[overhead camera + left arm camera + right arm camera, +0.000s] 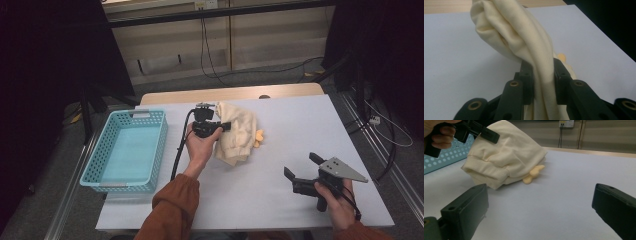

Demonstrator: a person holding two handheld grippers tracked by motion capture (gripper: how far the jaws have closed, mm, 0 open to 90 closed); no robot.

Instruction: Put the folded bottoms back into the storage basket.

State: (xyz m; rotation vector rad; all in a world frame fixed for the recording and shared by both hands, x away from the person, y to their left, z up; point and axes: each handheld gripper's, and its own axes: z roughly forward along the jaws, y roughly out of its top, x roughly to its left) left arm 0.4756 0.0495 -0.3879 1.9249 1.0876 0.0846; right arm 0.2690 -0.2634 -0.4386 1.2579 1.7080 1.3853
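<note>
Grey-topped table [300, 125]; turquoise basket [152, 150] at left of frame. Cream garment [237, 132], bunched at frame centre, one fold clamped in left gripper [541, 82]. Right gripper [302, 172], lower right, jaws apart, well clear. Step judged: lifting; next probably carry leftward to basket.
</note>
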